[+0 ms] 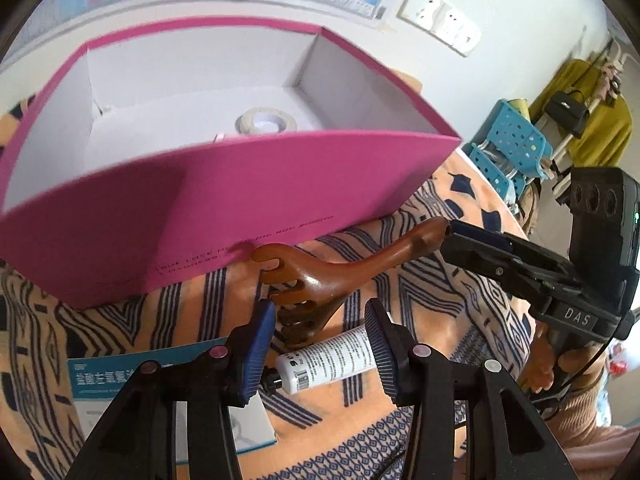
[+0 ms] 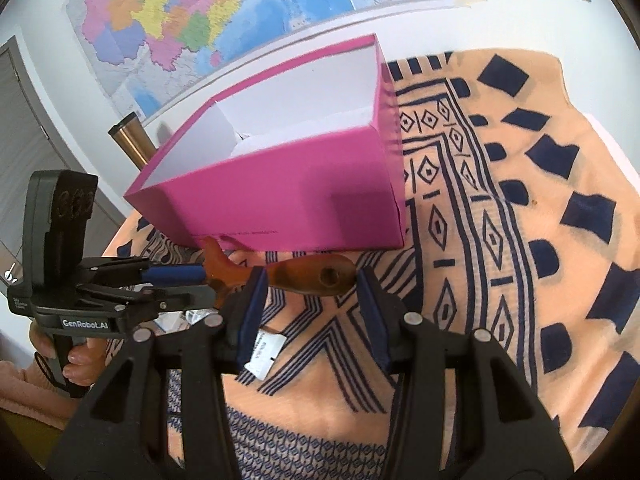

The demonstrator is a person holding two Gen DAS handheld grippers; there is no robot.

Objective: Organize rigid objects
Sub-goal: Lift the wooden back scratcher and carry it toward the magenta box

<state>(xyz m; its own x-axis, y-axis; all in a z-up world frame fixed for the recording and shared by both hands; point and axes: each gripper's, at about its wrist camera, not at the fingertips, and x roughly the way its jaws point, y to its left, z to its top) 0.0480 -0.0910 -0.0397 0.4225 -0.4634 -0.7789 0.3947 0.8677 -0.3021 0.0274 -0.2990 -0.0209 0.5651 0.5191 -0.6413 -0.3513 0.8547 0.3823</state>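
Observation:
A brown wooden massager with a pronged, hand-shaped head hangs just in front of the pink box. My left gripper is shut on the pronged head, its blue pads on either side. My right gripper is shut on the rounded handle end. In the left wrist view the right gripper reaches in from the right. In the right wrist view the left gripper comes in from the left. The box is open, white inside, with a roll of tape on its floor.
A white tube lies on the patterned orange cloth under the massager's head. A blue-and-white carton lies at the near left. A bronze tumbler stands behind the box by the wall. A blue plastic rack is off to the right.

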